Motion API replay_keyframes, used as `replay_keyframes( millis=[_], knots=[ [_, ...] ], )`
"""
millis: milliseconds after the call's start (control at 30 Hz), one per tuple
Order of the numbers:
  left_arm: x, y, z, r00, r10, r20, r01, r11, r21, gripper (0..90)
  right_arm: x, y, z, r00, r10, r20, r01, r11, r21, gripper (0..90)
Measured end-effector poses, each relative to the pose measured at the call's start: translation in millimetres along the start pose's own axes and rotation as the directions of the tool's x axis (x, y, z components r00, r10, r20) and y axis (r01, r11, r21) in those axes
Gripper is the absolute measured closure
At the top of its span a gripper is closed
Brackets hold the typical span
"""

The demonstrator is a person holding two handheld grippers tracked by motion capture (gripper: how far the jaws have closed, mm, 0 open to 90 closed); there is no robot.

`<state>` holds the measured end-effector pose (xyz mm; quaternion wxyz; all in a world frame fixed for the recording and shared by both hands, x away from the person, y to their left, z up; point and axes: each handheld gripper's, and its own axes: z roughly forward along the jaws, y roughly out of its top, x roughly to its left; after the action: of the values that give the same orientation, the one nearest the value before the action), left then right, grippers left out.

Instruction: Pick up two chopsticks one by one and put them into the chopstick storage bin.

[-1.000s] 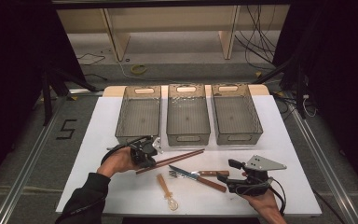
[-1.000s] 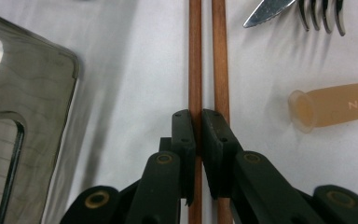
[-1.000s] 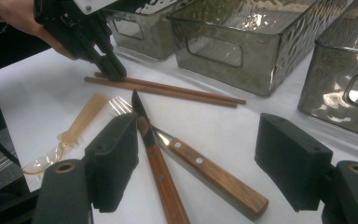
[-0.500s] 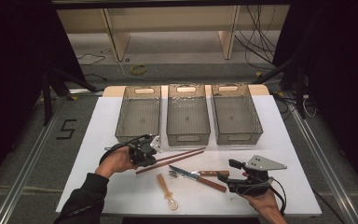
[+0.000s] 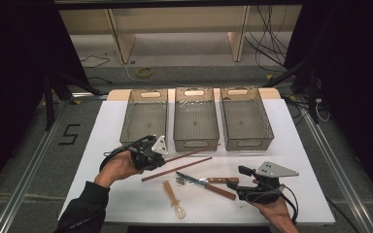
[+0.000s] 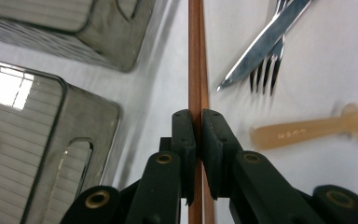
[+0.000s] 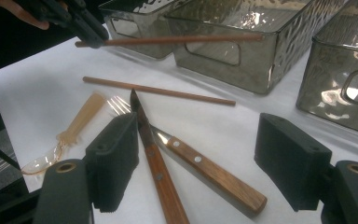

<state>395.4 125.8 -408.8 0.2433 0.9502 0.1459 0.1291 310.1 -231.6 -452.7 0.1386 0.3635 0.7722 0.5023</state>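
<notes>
Left hand-held gripper (image 5: 161,156) pinches one end of a light, stiff, likely slippery chopstick (image 5: 194,152); right hand-held gripper (image 5: 240,175) gapes wide

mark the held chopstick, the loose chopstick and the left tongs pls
held chopstick (image 6: 195,56), left gripper view, shaft above the pads.
loose chopstick (image 5: 177,169), high view, mid-shaft on the table.
left tongs (image 6: 198,125), left gripper view, between the tips, shut on the stick.

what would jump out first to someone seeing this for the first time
Probably the left tool, shut on one brown chopstick and holding it off the white table in front of three empty grey bins. Next, its twin chopstick lying flat, and the crossed knife and fork before the open right tool.
</notes>
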Motion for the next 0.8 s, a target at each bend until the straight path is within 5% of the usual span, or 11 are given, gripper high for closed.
replay_keyframes(
  millis=[167, 333, 800],
  knots=[
    [9.1, 0.4, -7.4, 0.9964, -0.074, -0.041, 0.072, 0.9958, -0.056, 83.6, -0.5, -0.1, -0.2, 1.0, 0.006, 0.002, -0.006, 1.0, -0.001, 30.9],
    [20.5, -1.0, -14.5, 0.9858, -0.148, -0.08, 0.14, 0.9858, -0.092, 83.5, -1.0, -0.1, -0.1, 1.0, 0.008, 0.003, -0.008, 1.0, -0.002, 30.9],
    [68.8, -11.0, -29.4, 0.9275, -0.346, -0.142, 0.317, 0.9288, -0.192, 83.6, -2.2, -0.3, -0.7, 0.9998, 0.02, 0.003, -0.02, 0.9998, 0.0, 30.9]
  ],
)
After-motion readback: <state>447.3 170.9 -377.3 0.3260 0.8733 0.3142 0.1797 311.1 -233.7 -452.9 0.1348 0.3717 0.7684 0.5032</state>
